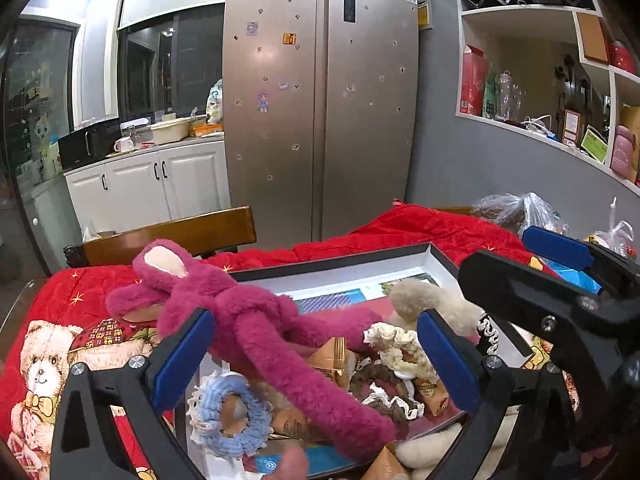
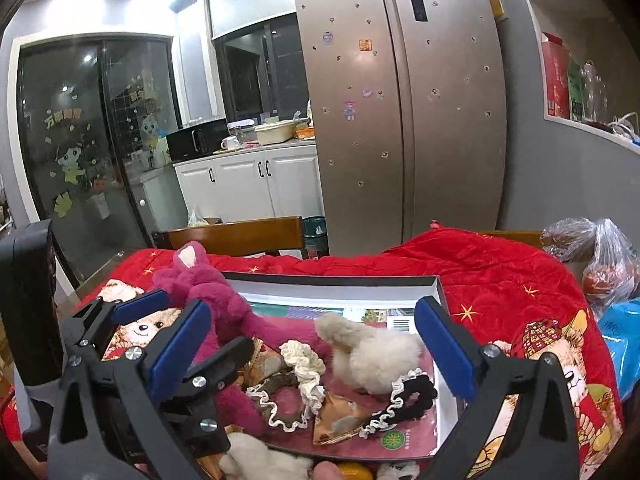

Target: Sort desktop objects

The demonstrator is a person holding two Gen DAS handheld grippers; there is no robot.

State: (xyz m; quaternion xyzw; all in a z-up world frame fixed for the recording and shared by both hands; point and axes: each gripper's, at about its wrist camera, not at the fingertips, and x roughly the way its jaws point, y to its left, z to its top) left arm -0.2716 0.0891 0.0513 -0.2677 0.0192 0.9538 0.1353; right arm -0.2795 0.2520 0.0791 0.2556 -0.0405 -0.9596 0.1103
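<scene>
Shallow black-rimmed box (image 2: 434, 285) of soft items on a red quilt (image 2: 500, 280).
Both jaw pairs wide, holding nothing: left gripper (image 1: 316, 360), right gripper (image 2: 312, 350). Magenta plush toy (image 1: 248, 320) drapes over the box's 9 o'clock rim; cream plush (image 2: 368, 346) at centre; blue scrunchie (image 1: 232, 416) at 7 o'clock; black scrunchie (image 2: 412, 398) at 4 o'clock.

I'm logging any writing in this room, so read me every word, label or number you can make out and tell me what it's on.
"万事如意", as best it reads: yellow decal on the glass door.
Fridge: door labels, orange magnet, display panel are too small to read.
Green round sticker in the box: print too blurred.
Barcode label in the box: unreadable.
Red carton on the shelf: no legible text.
</scene>
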